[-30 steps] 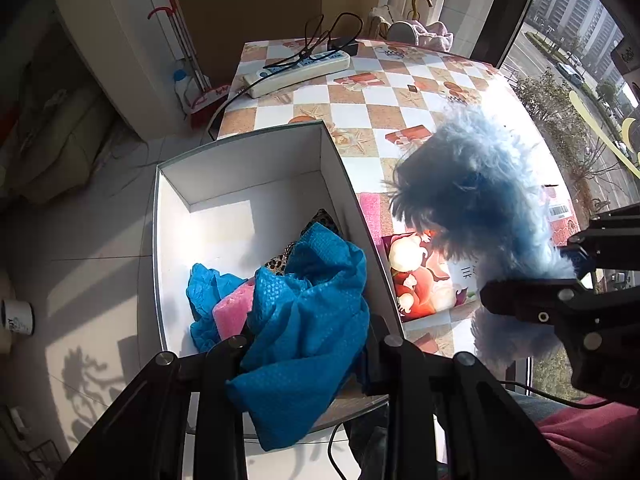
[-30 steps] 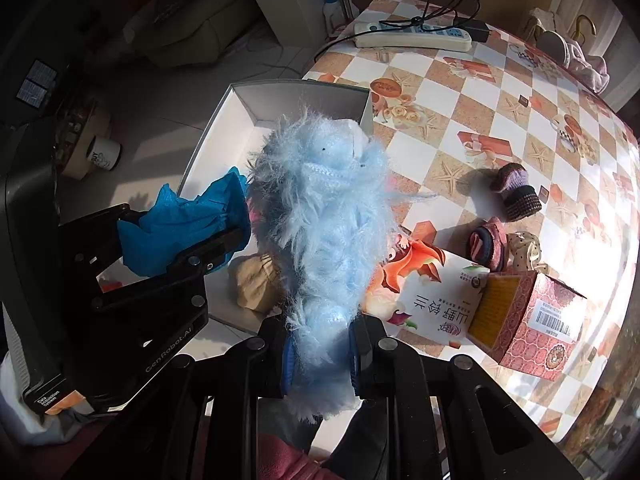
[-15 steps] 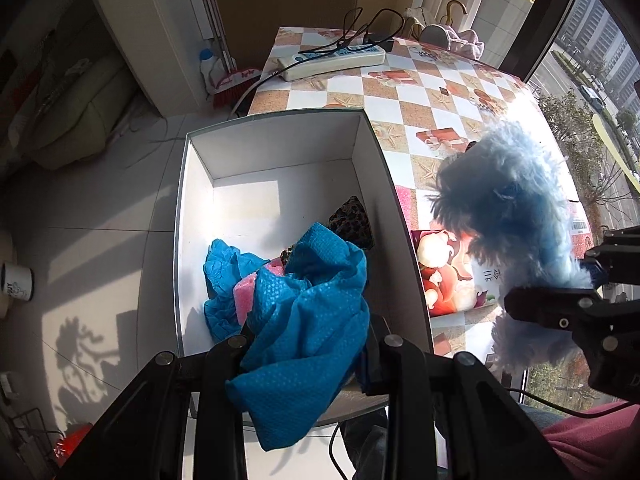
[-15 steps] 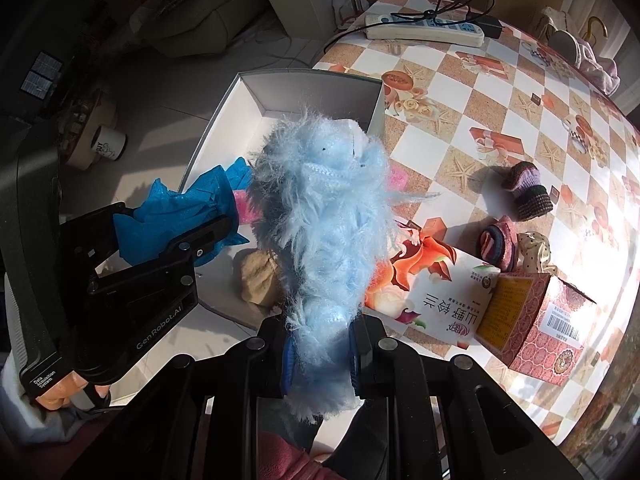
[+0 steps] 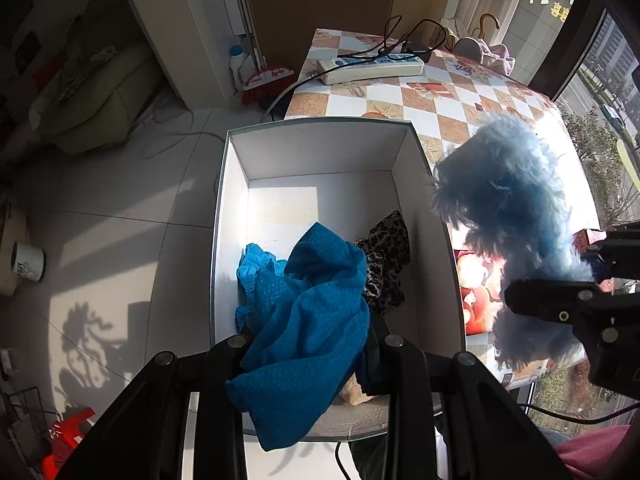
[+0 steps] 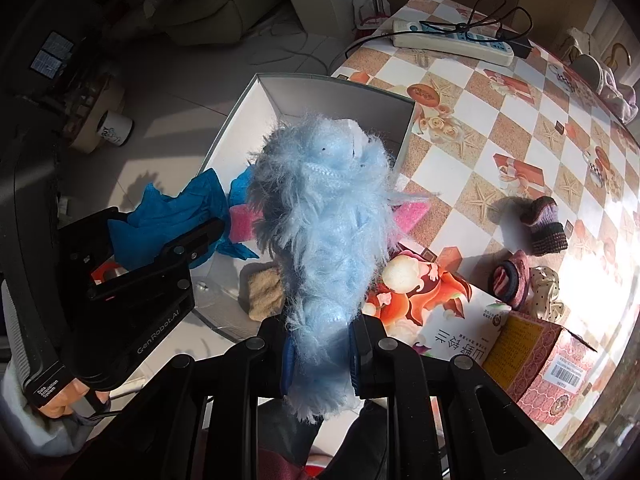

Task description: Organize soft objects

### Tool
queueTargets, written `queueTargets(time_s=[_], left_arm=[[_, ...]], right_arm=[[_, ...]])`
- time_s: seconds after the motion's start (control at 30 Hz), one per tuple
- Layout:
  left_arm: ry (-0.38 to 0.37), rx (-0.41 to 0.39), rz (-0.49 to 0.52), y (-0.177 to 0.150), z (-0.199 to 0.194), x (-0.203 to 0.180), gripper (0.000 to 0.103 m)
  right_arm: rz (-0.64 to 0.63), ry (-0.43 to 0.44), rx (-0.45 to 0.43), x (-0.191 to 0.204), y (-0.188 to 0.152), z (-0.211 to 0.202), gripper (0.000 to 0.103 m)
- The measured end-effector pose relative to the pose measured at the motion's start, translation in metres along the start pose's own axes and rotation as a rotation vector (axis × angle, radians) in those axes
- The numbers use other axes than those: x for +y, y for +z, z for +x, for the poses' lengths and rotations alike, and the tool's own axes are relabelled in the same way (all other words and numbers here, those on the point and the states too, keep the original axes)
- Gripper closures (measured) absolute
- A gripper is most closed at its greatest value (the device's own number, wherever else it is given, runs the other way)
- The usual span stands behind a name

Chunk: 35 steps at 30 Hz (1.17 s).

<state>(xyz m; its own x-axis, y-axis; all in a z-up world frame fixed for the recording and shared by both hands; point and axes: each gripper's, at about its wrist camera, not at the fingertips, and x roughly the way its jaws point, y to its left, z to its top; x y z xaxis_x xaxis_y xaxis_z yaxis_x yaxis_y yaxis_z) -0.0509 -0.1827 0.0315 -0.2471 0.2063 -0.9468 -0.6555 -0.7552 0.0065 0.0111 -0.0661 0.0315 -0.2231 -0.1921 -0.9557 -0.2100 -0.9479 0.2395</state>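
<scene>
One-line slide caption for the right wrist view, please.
Right gripper clamps a fluffy blue plush toy above the white box.

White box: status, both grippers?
Left gripper shut on blue cloth, over white box. Right gripper shut on fluffy blue toy, beside box. Leopard-print fabric already inside; nothing blocking.

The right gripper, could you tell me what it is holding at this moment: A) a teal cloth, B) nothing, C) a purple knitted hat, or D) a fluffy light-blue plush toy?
D: the right gripper is clamped on the fluffy light-blue plush toy, which rises between its fingers.
</scene>
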Motion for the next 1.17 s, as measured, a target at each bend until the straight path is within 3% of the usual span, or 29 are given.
queueTargets(time_s=[0.57, 1.17], left_arm=[[0.012, 0.028, -0.076, 0.029, 0.024, 0.019, 0.069], [-0.002, 0.065, -0.124, 0.033, 0.032, 0.028, 0.069]], right_arm=[[-0.006, -0.003, 0.005, 0.006, 0.055, 0.013, 0.081], [0.008, 0.002, 0.024, 0.0, 0.069, 0.025, 0.081]])
